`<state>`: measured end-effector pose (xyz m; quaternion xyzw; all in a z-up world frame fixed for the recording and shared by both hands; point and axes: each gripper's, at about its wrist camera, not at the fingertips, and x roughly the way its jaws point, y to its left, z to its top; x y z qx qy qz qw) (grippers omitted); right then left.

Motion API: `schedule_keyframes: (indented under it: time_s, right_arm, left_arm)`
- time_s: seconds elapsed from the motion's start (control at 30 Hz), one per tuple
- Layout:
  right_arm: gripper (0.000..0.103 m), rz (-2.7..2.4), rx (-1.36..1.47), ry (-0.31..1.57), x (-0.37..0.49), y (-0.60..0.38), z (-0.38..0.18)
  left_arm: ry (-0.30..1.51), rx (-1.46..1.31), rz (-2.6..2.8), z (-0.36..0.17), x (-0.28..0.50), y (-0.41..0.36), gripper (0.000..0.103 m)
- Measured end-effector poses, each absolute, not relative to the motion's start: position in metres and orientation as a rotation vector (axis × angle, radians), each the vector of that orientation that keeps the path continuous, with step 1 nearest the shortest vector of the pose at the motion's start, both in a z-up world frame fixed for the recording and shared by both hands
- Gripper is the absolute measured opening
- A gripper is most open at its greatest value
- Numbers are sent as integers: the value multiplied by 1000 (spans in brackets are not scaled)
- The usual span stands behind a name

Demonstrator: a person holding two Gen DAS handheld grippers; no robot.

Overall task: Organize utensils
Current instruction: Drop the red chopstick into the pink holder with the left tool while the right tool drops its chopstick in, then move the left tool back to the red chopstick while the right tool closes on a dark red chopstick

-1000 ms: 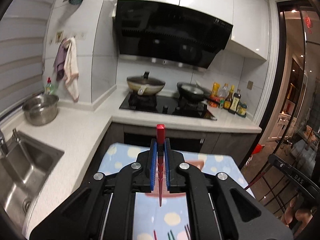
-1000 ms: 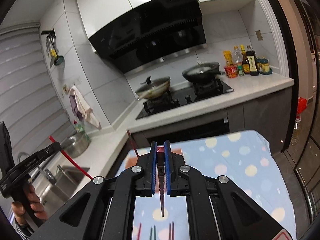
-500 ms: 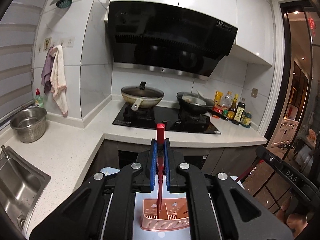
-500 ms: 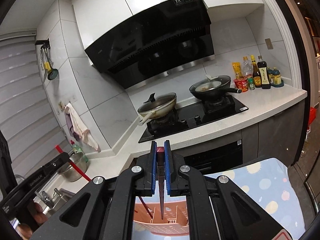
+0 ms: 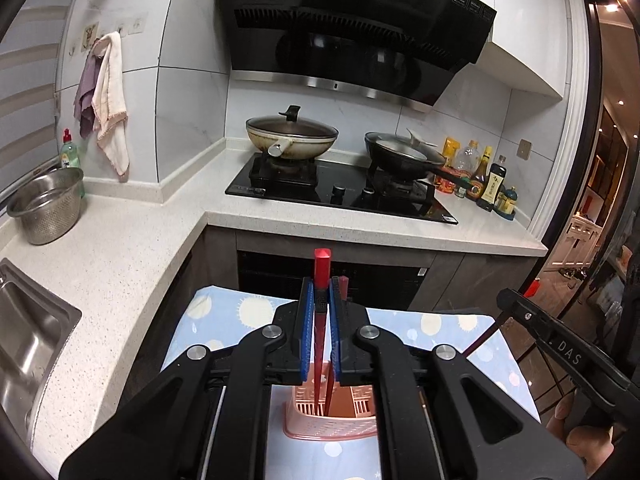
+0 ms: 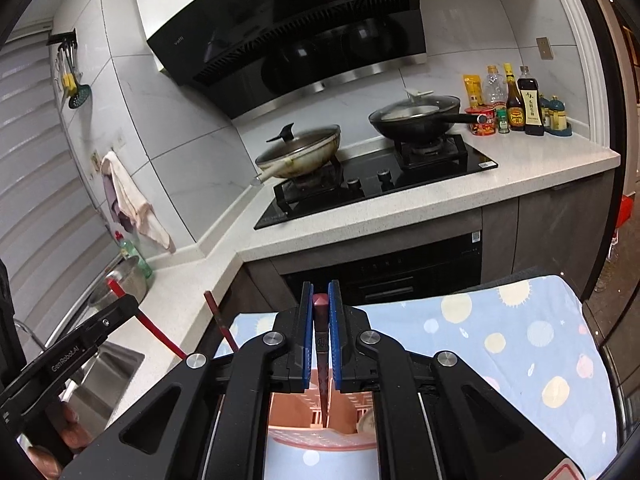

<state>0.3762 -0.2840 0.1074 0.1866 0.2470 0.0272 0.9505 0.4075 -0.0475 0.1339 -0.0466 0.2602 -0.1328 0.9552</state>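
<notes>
Two sticks, one in each claw. Left view: my left claw (image 5: pixel 319 332) pinches a bright red plastic chopstick (image 5: pixel 321 276), tip over the pink slotted plastic basket (image 5: pixel 331 420) on the tabletop. Right view: my right claw (image 6: pixel 319 336) pinches a dark red chopstick (image 6: pixel 321 332) above it. Next, I think, lower both in, then let go.

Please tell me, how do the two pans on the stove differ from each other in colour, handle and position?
The left pan has a cream-coloured body, while the right pan is black. The left pan's handle is pale and points toward the camera; the right pan's handle is black and points right, toward the bottles. The left pan's lid has a dark knob; the right pan's knob looks pale. Both sit covered on burners of the black stove.
</notes>
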Motion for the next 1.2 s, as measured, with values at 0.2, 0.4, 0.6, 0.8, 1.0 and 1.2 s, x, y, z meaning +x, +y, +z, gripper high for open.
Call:
schedule_keyframes:
  time_s: [0.2,0.4,0.6,0.8,1.0,1.2]
  right_arm:
    - [35,41,354,500,367,-278,105]
    - [46,48,283,500,346,-265,109]
    - [47,61,267,519,319,-259,110]
    - [48,64,228,540,281,-249,104]
    - [48,68,207,585,236,-239,84]
    - [49,53,207,636,193,-232,54]
  left_arm:
    - [536,-98,-228,128,400,-47,51]
    - [539,-87,-208,128,381,-42,56]
    - [554,-92,-197,127,358,-31,59]
    - [571,-68,-188,117,325,-25,59]
    - [618,-43,-177,98,288,-21,60]
    - [680,-6,-145,69,249,-19,65]
